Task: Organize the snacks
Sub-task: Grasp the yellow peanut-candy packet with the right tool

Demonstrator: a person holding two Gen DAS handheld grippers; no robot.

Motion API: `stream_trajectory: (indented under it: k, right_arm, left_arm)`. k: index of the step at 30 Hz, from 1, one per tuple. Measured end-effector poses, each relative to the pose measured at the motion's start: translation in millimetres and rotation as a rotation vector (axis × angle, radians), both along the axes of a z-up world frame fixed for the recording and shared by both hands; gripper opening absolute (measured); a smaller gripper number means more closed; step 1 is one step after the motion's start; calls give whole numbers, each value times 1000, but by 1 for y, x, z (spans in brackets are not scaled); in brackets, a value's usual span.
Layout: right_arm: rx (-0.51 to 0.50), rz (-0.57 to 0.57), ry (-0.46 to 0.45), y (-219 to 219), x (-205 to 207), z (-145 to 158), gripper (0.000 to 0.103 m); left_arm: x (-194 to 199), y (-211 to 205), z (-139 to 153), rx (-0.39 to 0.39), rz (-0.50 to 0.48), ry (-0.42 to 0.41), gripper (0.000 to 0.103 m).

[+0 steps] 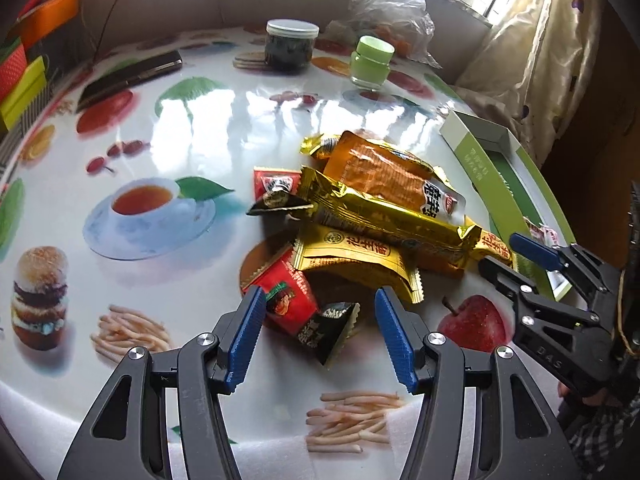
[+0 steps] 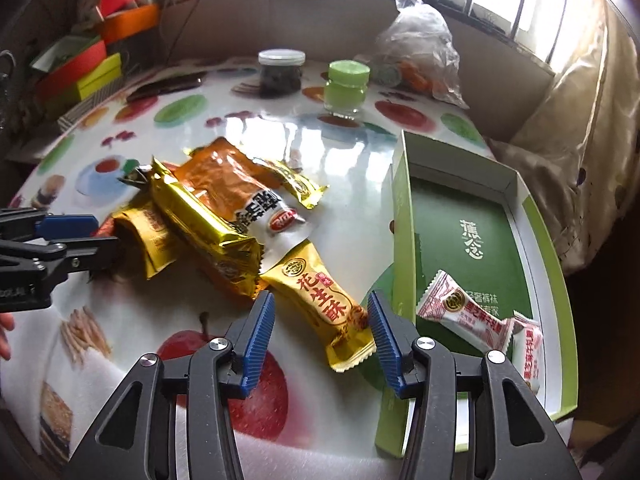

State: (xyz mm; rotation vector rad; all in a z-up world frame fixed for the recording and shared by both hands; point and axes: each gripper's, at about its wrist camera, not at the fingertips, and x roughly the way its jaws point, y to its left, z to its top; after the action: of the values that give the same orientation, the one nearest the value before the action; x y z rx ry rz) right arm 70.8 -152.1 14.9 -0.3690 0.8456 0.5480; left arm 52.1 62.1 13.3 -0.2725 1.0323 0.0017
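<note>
A pile of snack packets lies mid-table: an orange packet (image 1: 380, 168), a long gold bar (image 1: 384, 216), gold peanut-crisp packets (image 1: 352, 256), a red packet (image 1: 288, 296) and a small black packet (image 1: 328, 332). My left gripper (image 1: 320, 320) is open, its jaws on either side of the red and black packets. My right gripper (image 2: 320, 320) is open around the near end of a gold peanut-crisp packet (image 2: 324, 304). A green box (image 2: 468, 240) at the right holds two white-and-red packets (image 2: 460, 312). The right gripper also shows in the left wrist view (image 1: 504, 252).
A dark jar (image 1: 290, 44) and a green-lidded jar (image 1: 370, 62) stand at the back. A plastic bag (image 1: 394, 12) lies behind them. A dark flat case (image 1: 132, 76) lies back left, with coloured boxes (image 1: 24, 80) off the table's left edge. A curtain (image 1: 540, 52) hangs at the right.
</note>
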Motion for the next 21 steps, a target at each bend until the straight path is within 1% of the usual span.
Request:
stream_trajectory:
  k: [3,6,7,9,11,14,17,21]
  right_arm:
    - [-4,1,14,2,1,-1,48]
    - [20,-4,42,1,1,-1,47]
    - [24,-7,44,1,0,-1,46]
    - [33,-13,50,0,-2,0,35]
    - [42,-19,57,-1,-4,0,31]
    - [50,-28,71,-1,-7,0,28]
    - [79,-21,106,-2,-12,1,25]
    - [92,-7,125,1,-22,1,24]
  left_arm:
    - [1,1,-2,-6,-3,0,58]
    - [6,5,-2,-16,7,-2,58]
    - [8,6,-3,-10,13,2,58]
    - [10,8,-5,9,18,10,58]
    - [12,10,-5,19,17,6,58]
    - [15,13,-5,36,18,5,58]
    - [19,17,-5,46,24,5,58]
    - [25,27,-6,54,47,0,58]
